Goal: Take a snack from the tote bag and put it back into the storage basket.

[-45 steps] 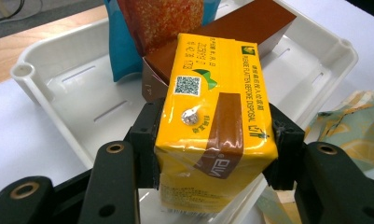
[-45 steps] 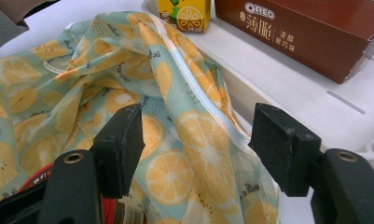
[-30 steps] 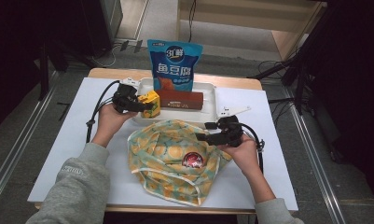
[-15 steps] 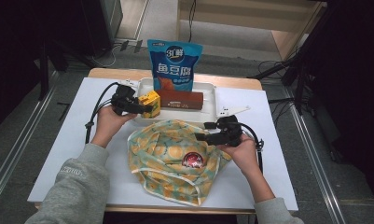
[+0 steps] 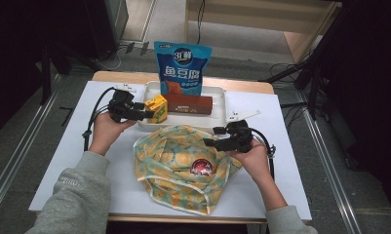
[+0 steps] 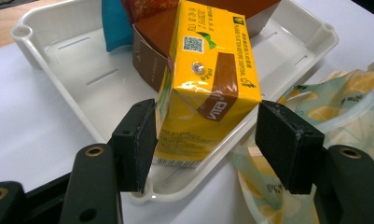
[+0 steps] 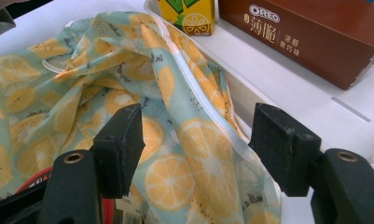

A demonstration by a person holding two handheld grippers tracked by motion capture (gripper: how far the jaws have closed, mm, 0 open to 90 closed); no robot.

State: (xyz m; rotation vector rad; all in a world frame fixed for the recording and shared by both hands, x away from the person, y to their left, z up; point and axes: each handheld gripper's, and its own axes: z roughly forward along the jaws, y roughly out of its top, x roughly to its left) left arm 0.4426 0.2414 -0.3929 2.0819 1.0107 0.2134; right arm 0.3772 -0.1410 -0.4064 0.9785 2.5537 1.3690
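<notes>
A person in a grey sweatshirt works at a white-topped table (image 5: 61,161), a two-jaw gripper in each hand. Nearest the camera in the high view lies a fabric bag (image 5: 183,168) printed with lemon and orange slices, crumpled and open, with a round red packet (image 5: 201,167) resting inside it. At the bag's right edge, the right gripper (image 5: 208,142) points left over the cloth; in the right gripper view its black pads (image 7: 121,140) stand wide apart with a fold of the bag's white-trimmed rim rising between them, neither pad pressing on it.

Farther up the table on the left, the left gripper (image 5: 146,114) points right at a yellow drink carton (image 5: 156,108) that sits at the near left end of a white plastic tray (image 5: 220,100). Its jaws have just been opening. In the left gripper view the yellow drink carton (image 6: 205,84) stands tilted between them on the tray's rim (image 6: 45,60), one pad (image 6: 142,140) close against its side and the other clear of it, so the grip is released.

Behind the carton in the tray lies a long brown Oreo biscuit box (image 5: 189,104), end toward the carton. At the tray's far side stands a blue snack pouch (image 5: 182,68), upright, printed with large white Chinese characters. Beyond the table are grey floor, cables and a wooden shelf unit.
</notes>
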